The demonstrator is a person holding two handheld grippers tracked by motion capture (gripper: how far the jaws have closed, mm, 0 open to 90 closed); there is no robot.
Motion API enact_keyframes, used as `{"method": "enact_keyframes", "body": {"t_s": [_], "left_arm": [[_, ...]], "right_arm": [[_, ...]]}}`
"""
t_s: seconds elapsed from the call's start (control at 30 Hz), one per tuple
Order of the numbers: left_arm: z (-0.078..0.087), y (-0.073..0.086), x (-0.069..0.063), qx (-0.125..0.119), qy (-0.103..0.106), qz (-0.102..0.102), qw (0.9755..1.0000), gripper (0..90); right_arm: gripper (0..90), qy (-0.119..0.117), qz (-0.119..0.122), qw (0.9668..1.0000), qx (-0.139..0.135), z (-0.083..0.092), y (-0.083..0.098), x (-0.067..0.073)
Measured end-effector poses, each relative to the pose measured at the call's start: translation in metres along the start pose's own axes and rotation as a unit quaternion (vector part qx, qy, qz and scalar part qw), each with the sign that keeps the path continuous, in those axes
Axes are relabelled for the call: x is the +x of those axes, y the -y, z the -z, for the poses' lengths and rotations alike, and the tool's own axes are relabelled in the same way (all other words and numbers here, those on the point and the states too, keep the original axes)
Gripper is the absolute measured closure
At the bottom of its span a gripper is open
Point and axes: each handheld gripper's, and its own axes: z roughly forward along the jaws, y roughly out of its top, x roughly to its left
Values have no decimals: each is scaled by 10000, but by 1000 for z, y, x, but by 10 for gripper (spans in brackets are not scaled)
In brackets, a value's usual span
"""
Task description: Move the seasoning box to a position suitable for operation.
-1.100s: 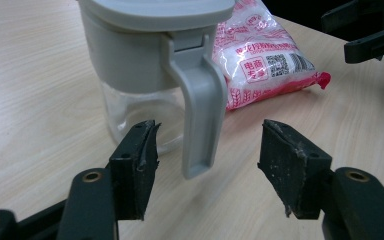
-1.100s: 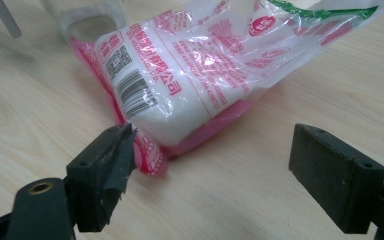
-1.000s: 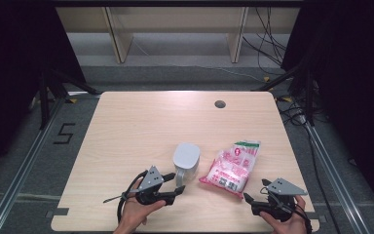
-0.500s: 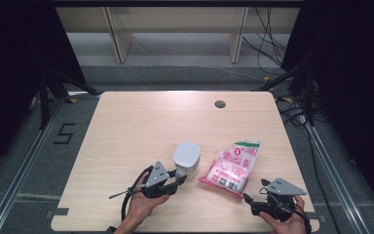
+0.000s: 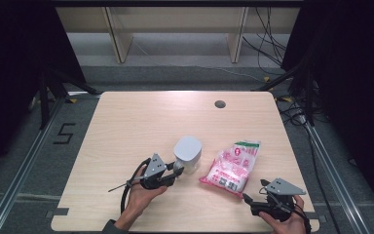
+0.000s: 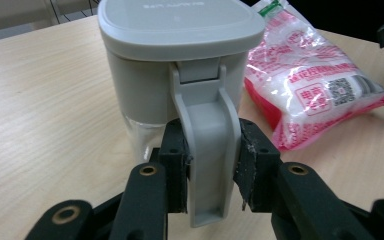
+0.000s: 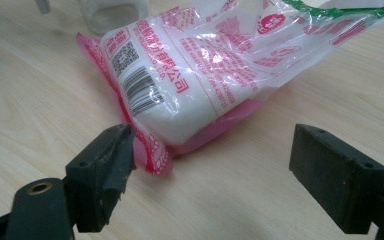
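Your left tongs [image 6: 211,167] pinch the grey plastic jug's handle [image 6: 207,150]. Your right tongs [image 7: 230,170] stand spread just beside the pink-and-clear plastic bag [image 7: 200,75].

Overhead light even on table [image 5: 126,126]; surroundings at both sides near black. Shadows soft, short. High view soft, low detail. Left gripper view: grey container [image 6: 180,65] sharp, near jaws slightly soft. Right gripper view: glare streaks on plastic bag [image 7: 220,65], far edge blurred.
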Motion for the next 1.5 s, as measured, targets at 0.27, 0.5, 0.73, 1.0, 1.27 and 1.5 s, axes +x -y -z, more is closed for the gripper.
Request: {"method": "enact_keyframes", "body": {"t_s": [0.27, 0.5, 0.73, 1.0, 1.27, 1.5], "left_arm": [[2, 0, 15, -10, -525, -147, 9985, 682], [-1, 3, 26, -162, -678, -207, 9974, 681], [-9, 2, 34, -118, -1119, -139, 9936, 683], [-17, 5, 40, -188, -1159, 41, 9931, 702], [-10, 8, 34, -220, -670, -103, 9975, 697], [-7, 7, 33, -126, -449, -236, 9986, 692]], "right_arm": [[189, 9, 70, 10000, -9, 0, 0, 2], [189, -88, 11, 10000, -1, -1, 0, 2], [189, -86, -33, 10000, -12, -1, 0, 4], [193, -76, 95, 9999, -25, 0, -1, 3], [192, -143, 86, 9999, -25, 0, -1, 3], [192, -96, 159, 9998, -20, -2, 0, 3]]}}
